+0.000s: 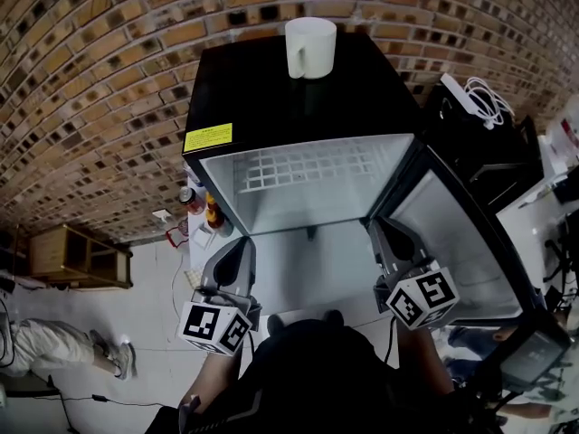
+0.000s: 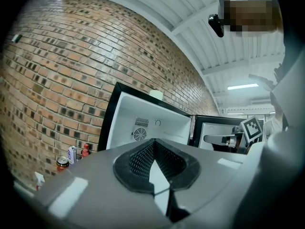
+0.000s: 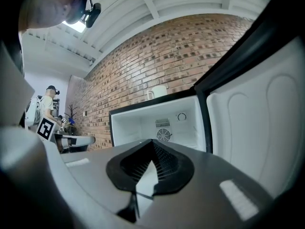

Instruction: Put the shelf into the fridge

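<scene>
The white wire shelf (image 1: 298, 165) lies inside the open mini fridge (image 1: 271, 89), at 12 o'clock from the person. From the head view its grid spans the upper part of the white interior from wall to wall. Neither gripper view shows it clearly against the back wall with its round fan (image 3: 163, 135). By the look of it the shelf is already in place, though whether it sits on its side rails I cannot tell.

The left gripper (image 1: 237, 247) at 7 o'clock and the right gripper (image 1: 384, 229) at 5 o'clock are both held level toward the opening. They are well short of the shelf, with jaws closed together and nothing between them. The door (image 1: 452, 233) stands swung out toward 3 o'clock.

Such a shelf is probably light and stiff, and its thin coated wires are likely slick under the pads. I judge the front rim wire the best hold, one gripper near each end, so it stays level and does not catch a rail.

A white mug (image 1: 310, 48) stands on the fridge top at 12 o'clock. A yellow label (image 1: 208, 138) sits at the top's 10 o'clock corner, with print too small to read. Bottles (image 1: 213, 211) stand on the floor at 9 o'clock, with no brand legible.
</scene>
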Demonstrator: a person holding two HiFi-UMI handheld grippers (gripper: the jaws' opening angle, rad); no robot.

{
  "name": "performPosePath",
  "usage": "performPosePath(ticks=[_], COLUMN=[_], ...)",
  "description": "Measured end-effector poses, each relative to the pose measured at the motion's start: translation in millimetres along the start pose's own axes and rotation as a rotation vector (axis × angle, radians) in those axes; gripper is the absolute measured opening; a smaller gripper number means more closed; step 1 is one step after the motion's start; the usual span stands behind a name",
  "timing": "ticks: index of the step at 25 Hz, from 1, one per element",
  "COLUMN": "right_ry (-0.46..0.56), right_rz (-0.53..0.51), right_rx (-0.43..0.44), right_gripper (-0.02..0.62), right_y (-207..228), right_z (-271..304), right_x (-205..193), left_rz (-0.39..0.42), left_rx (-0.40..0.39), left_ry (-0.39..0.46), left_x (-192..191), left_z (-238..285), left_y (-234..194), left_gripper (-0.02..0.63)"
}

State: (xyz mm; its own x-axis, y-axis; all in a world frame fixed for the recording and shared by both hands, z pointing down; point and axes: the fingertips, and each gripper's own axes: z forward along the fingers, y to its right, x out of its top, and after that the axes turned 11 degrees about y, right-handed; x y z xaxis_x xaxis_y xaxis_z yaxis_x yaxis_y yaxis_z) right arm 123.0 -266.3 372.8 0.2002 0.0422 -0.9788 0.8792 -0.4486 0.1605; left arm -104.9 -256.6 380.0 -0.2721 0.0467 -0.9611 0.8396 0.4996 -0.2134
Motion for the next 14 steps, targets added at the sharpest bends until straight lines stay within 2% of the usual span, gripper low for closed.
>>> performPosePath(ticks=[6, 14], right_ry=[-0.002, -0.010], right_rz=[-0.008, -0.017], right_rx=[0.009, 0.024], right_gripper=[0.006, 0.006], right_y=[-4.9, -8.9], right_z=[-1.5, 1.2], right_x=[-1.7, -5.2], left_rz=[0.004, -0.015], left_rx=[-0.018, 0.002], left_ry=[0.009, -0.008], left_x=[2.5, -2.7], left_z=[-2.5, -7.6], left_y=[3.8, -1.9], left_gripper=[-0.006, -0.006])
